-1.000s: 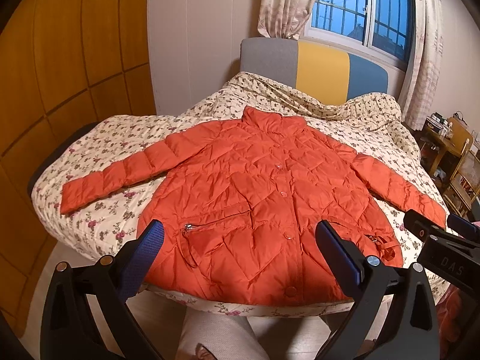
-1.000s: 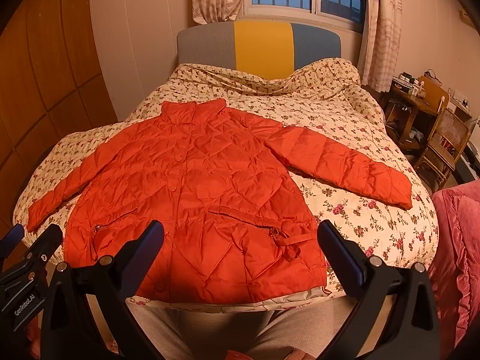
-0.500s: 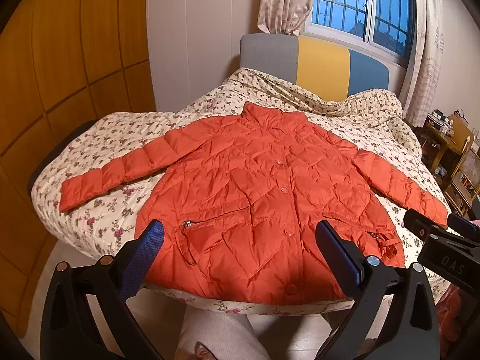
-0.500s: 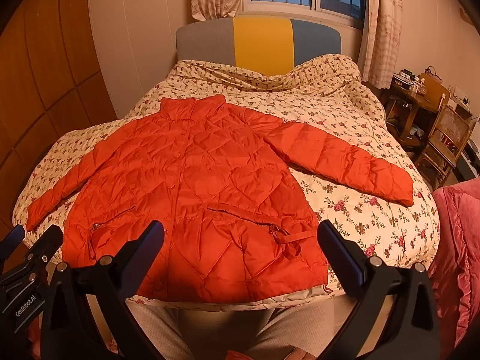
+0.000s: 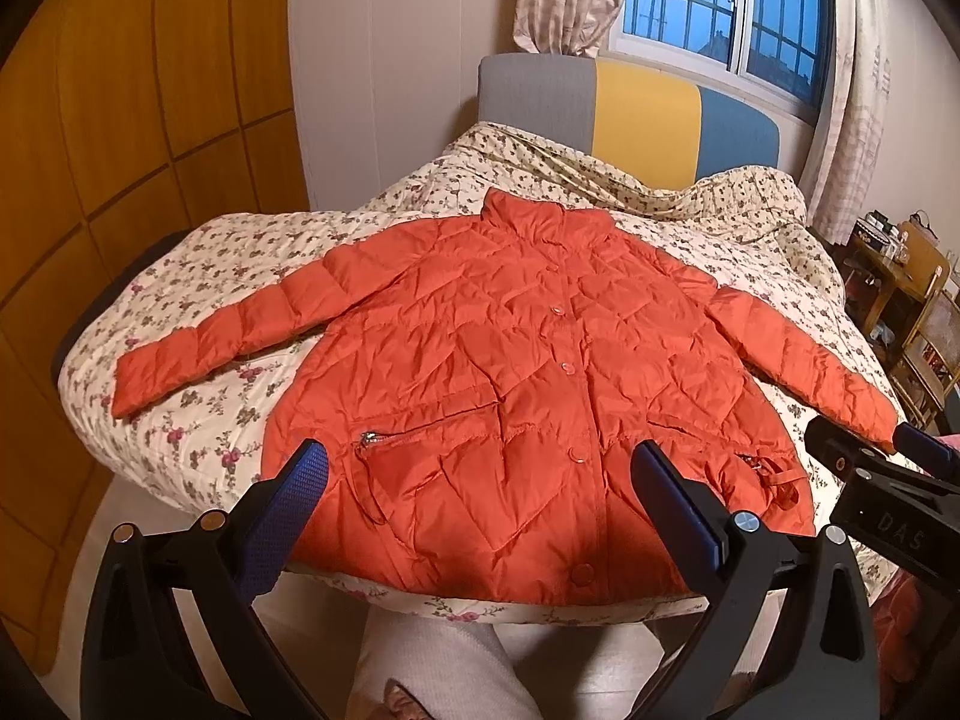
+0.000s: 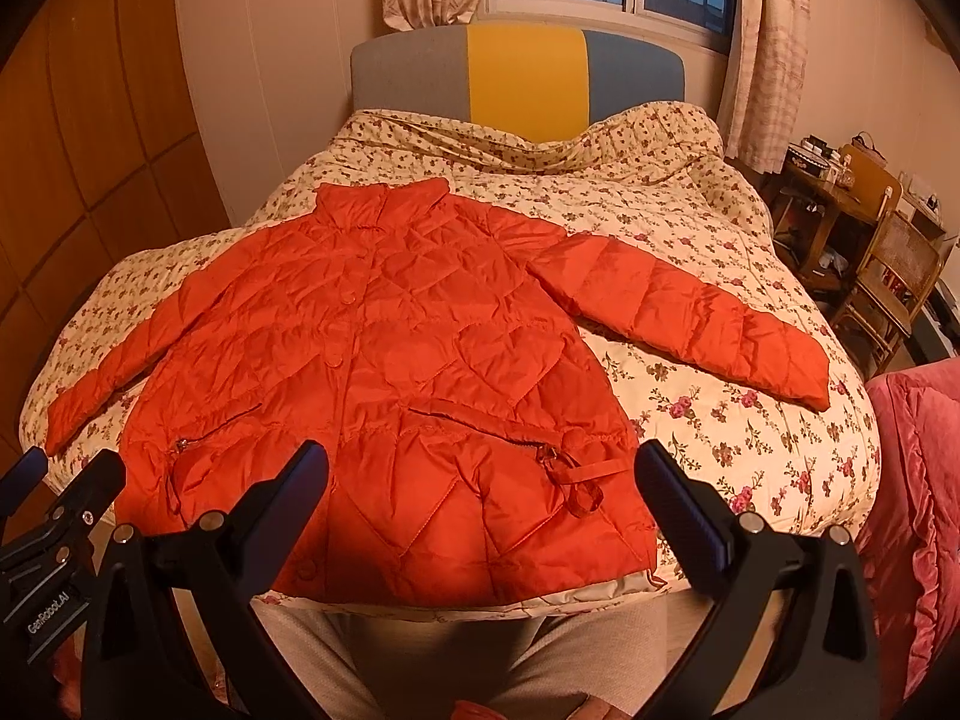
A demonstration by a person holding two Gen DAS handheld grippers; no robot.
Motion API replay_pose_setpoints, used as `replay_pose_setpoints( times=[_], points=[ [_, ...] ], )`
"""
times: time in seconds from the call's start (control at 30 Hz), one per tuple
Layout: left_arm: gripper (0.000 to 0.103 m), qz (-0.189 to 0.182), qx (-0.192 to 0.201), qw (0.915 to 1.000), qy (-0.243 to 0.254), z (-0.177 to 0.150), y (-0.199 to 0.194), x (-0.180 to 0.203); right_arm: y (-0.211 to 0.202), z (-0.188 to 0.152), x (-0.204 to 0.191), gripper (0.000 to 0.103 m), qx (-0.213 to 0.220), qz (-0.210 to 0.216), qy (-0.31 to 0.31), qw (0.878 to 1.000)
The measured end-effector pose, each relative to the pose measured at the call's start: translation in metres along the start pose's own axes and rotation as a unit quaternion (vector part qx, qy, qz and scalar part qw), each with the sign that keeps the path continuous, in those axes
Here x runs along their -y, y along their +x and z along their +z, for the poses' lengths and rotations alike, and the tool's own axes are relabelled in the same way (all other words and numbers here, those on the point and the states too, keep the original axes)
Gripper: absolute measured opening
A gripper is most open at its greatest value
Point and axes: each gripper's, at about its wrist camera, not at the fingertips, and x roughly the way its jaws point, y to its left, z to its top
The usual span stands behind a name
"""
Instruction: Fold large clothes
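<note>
An orange quilted jacket (image 5: pixel 528 372) lies flat and front up on the floral bed (image 5: pixel 198 420), buttoned, both sleeves spread out, hem at the near edge. It also shows in the right wrist view (image 6: pixel 384 360). My left gripper (image 5: pixel 480 498) is open and empty, held above the hem's near edge. My right gripper (image 6: pixel 483 498) is open and empty, over the hem's right part near a ribbon tie (image 6: pixel 576 474). The right gripper also shows at the right edge of the left wrist view (image 5: pixel 870 480).
A grey, yellow and blue headboard (image 6: pixel 522 72) stands at the far end under a window. Wooden wardrobe panels (image 5: pixel 120 120) line the left. A wooden chair (image 6: pixel 888 276) and cluttered desk stand at the right. A pink quilt (image 6: pixel 918 510) lies beside the bed.
Both views have shifted slightly, with the jacket sitting a little lower and closer in frame. Both grippers stay open; the jacket has not moved.
</note>
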Motion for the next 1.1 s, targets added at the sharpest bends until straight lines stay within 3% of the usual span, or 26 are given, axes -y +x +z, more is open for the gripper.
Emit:
replay_pose_setpoints(
  times=[0.43,0.63,0.8,0.93,1.1],
  points=[
    [0.100,0.003,-0.022,0.9997,0.001,0.006,0.041,-0.004,0.056,0.012,0.032,0.101,-0.025,-0.042,0.018,0.999],
    [0.100,-0.017,-0.052,0.9975,-0.046,0.011,0.087,-0.027,0.119,0.013,0.084,0.101,-0.029,-0.004,0.054,0.998],
    [0.100,0.049,-0.055,0.9971,-0.017,0.017,0.134,-0.039,0.171,0.009,0.145,0.101,-0.077,-0.050,0.111,0.990],
    [0.100,0.087,-0.058,0.9945,-0.010,0.024,0.173,-0.059,0.189,0.006,0.206,0.101,-0.065,-0.084,0.197,0.975],
    [0.100,0.112,-0.061,0.9910,-0.042,0.033,0.205,-0.085,0.200,0.005,0.261,0.097,-0.045,-0.109,0.281,0.952]
  ],
)
